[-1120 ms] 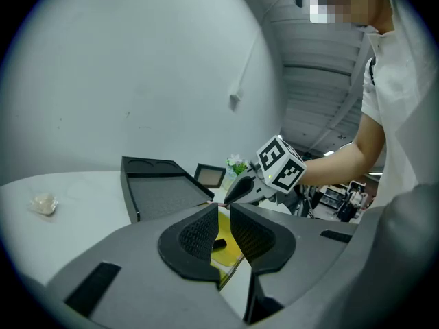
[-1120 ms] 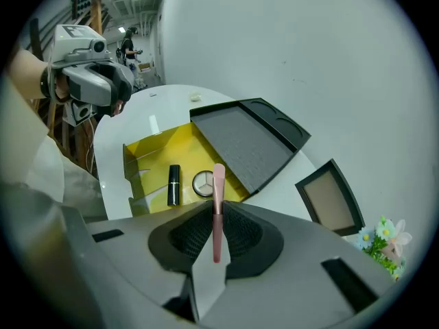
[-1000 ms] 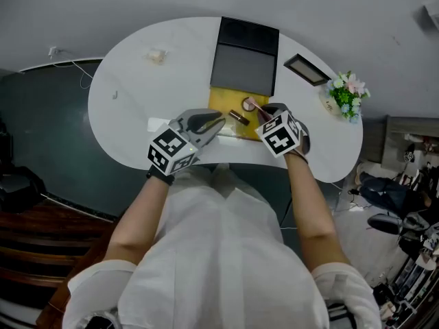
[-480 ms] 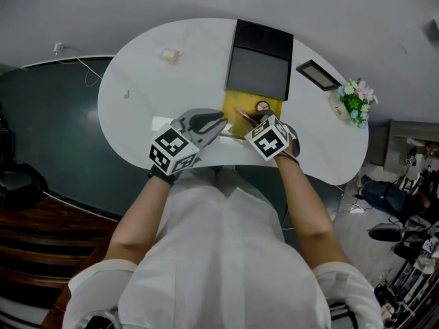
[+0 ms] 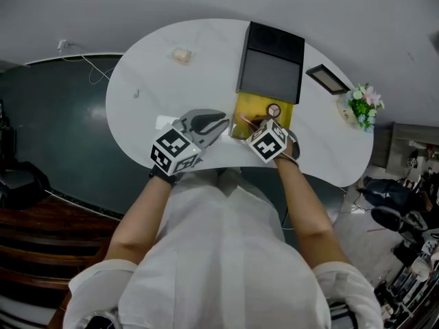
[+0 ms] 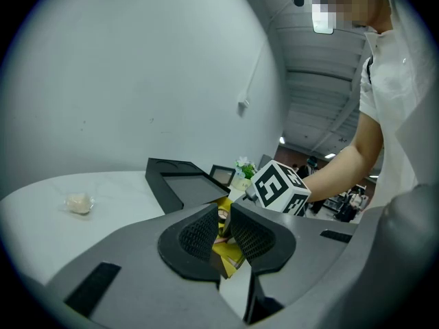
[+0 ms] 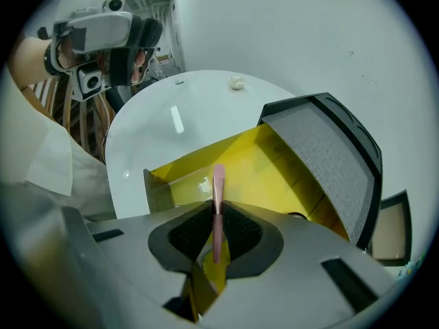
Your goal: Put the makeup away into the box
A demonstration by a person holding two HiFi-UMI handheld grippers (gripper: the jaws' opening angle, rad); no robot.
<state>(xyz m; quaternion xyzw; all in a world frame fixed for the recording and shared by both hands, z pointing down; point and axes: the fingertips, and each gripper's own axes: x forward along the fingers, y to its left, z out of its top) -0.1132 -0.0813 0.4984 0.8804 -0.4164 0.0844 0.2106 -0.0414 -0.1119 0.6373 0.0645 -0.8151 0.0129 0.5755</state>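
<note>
Right gripper (image 7: 218,228): closed on a slim pink makeup stick (image 7: 218,184); points steeply down over the yellow box.
Left gripper (image 6: 223,228): jaws a narrow gap apart, nothing held; tips just beside the box's front left corner.
Table (image 5: 178,94): white, curved; bears everything below.
Box (image 7: 267,163): yellow inside, open, near the table's front edge.
Lid (image 5: 271,70): dark, folded back behind the box.
Flowers (image 5: 363,105): at the table's right end.
Picture frame (image 5: 328,79): flat, between lid and flowers.
Round compact (image 5: 274,110): inside the box, far right.
Pink stick: in the right pads, its end above the box's floor.
</note>
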